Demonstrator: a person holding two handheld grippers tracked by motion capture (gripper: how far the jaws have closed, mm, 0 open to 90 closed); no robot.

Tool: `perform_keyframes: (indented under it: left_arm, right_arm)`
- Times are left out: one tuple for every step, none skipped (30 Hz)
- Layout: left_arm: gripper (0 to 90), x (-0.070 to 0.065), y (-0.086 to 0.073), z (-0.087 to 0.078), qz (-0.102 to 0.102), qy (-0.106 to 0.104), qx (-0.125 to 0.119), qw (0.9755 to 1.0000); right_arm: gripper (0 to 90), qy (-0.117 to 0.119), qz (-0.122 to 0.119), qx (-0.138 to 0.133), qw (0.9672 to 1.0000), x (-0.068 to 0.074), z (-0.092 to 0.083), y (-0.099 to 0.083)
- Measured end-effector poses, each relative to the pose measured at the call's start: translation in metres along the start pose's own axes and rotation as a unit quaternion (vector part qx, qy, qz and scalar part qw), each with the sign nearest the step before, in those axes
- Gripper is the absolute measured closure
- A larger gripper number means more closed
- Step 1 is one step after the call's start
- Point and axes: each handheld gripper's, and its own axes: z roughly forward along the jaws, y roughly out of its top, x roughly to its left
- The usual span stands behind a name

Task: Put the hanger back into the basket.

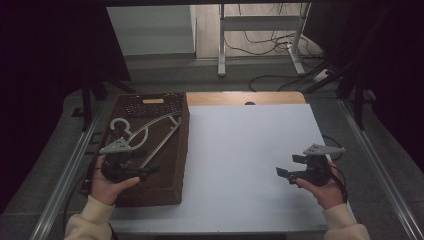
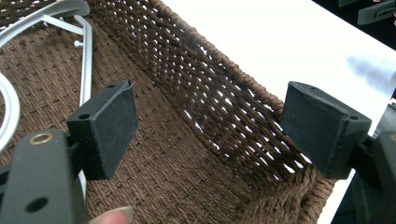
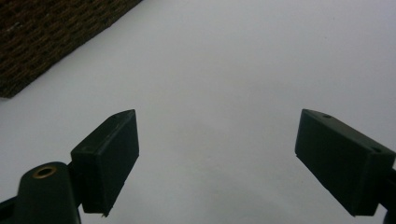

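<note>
Hovering over near end of woven basket (image 1: 176, 165), left gripper (image 1: 125, 169), jaws spread wide, nothing between them. Right gripper (image 1: 295, 170) above white table (image 1: 240, 150) near right edge, jaws also spread, empty. Grey hanger (image 1: 150, 131) lies flat inside basket, hook toward far left corner. Hanger looks light, stiff, thin, probably slippery; best hold seems straight bar or shoulder arm, not hook.

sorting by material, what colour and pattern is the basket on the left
Dark brown, tightly woven wicker basket; the weave shows best in the left gripper view.
</note>
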Motion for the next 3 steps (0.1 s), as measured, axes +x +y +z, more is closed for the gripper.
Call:
perform_keyframes:
  left_arm:
    - [18.7, 0.0000, 0.0000, 0.0000, 0.000, 0.000, 0.000, 1.0000]
    - [18.7, 0.0004, -0.0005, 0.0006, -0.001, 0.002, 0.001, 1.0000]
    - [18.7, 0.0008, -0.0008, 0.0012, -0.002, 0.003, 0.002, 1.0000]
  right_arm:
    - [13.7, 0.001, 0.001, -0.001, 1.0000, -0.0003, -0.0002, 0.0004]
    - [13.7, 0.001, 0.001, -0.001, 1.0000, -0.0003, -0.0002, 0.0004]
    - [13.7, 0.000, -0.001, -0.003, 1.0000, -0.0004, -0.0002, 0.0010]
